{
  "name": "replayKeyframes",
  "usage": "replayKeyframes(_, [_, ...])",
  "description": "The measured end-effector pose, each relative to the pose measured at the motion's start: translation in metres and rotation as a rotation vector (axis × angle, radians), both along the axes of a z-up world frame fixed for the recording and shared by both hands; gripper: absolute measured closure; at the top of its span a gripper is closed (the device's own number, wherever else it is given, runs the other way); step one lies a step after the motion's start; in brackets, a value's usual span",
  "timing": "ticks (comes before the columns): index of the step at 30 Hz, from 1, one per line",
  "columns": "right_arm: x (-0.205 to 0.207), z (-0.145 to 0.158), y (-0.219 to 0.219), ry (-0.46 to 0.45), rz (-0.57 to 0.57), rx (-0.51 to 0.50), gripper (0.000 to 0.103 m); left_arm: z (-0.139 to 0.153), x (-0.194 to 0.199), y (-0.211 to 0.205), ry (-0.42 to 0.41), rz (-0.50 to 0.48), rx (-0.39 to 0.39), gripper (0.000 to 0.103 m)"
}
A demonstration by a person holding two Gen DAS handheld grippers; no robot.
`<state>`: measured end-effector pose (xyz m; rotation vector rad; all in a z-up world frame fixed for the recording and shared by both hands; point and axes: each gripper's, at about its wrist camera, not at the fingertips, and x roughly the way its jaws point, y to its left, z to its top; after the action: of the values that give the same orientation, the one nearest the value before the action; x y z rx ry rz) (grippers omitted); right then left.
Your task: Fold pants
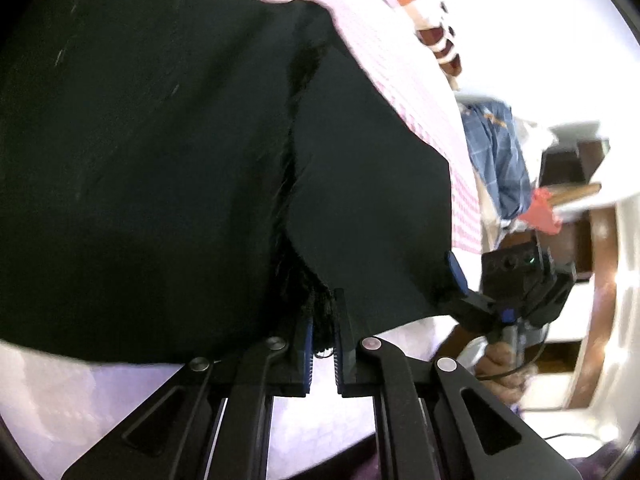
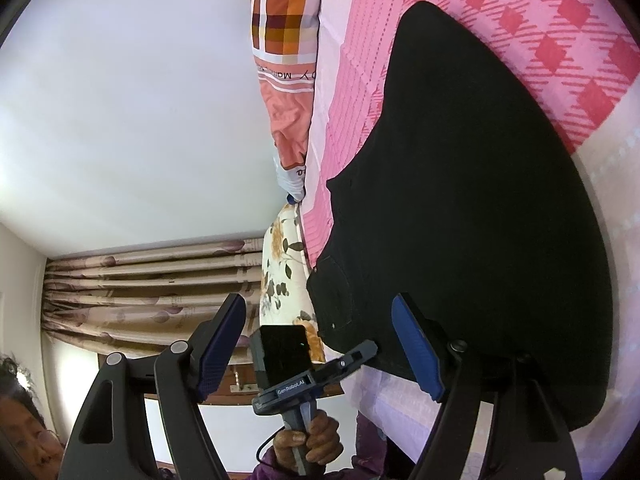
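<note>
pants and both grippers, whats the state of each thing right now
black pants: spread on the bed, one edge pinched and lifted
left gripper: shut on the pants fabric
right gripper: open, nothing between its pads
pink checked bedsheet: lying flat under the pants
patchwork pillow: lying at the bed's edge
curtain: drawn closed
</note>
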<state>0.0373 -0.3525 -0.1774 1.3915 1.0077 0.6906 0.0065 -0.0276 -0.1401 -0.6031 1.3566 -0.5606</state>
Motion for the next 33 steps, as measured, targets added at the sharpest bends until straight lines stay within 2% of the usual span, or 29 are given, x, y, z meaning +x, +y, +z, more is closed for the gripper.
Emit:
replayKeyframes(4, [0.0,-0.002,0.0,0.001,0.003,-0.005,0.03,0.019,-0.001,-0.015,-0.122,-0.071,0.08,0.095])
replayKeyframes(5, [0.0,-0.004,0.0,0.002,0.006,-0.007,0.03,0.017,0.001,-0.016,-0.122,-0.074,0.091,0.093])
replayKeyframes(7, [-0.001,-0.004,0.0,0.0,0.009,-0.004,0.03,0.004,0.003,-0.01,-0.058,-0.05,0.086,0.089])
replayKeyframes(9, [-0.002,-0.004,-0.001,-0.001,0.011,0.004,0.03,-0.006,0.002,0.0,0.0,-0.013,0.028,0.088])
replayKeyframes(11, [-0.001,-0.004,-0.006,0.002,0.003,0.04,0.03,-0.006,0.001,0.009,-0.002,0.017,0.02,0.088])
replayKeyframes(13, [-0.002,0.003,-0.017,-0.024,-0.029,0.063,0.03,0.004,-0.001,0.015,-0.037,0.027,0.067,0.085])
replayKeyframes(15, [-0.004,0.014,-0.032,-0.067,-0.066,0.033,0.029,0.016,-0.002,0.024,-0.069,0.059,0.073,0.079])
replayKeyframes(17, [-0.004,0.025,-0.046,-0.103,-0.105,0.01,0.028,0.027,-0.003,0.032,-0.105,0.086,0.101,0.053])
replayKeyframes(19, [-0.002,0.03,-0.053,-0.119,-0.118,-0.016,0.028,0.038,-0.006,0.041,-0.147,0.12,0.111,0.045])
replayKeyframes(21, [0.005,0.032,-0.054,-0.129,-0.108,-0.042,0.028,0.046,-0.009,0.049,-0.175,0.137,0.102,0.045])
replayKeyframes(27, [0.039,0.03,-0.056,-0.147,-0.09,-0.12,0.028,0.058,-0.018,0.074,-0.224,0.155,0.21,0.044])
replayKeyframes(31, [0.061,0.021,-0.059,-0.127,-0.097,-0.167,0.028,0.059,-0.027,0.11,-0.227,0.221,0.274,0.044])
replayKeyframes(33, [0.067,0.014,-0.061,-0.086,-0.108,-0.209,0.028,0.059,-0.03,0.135,-0.218,0.283,0.293,0.044])
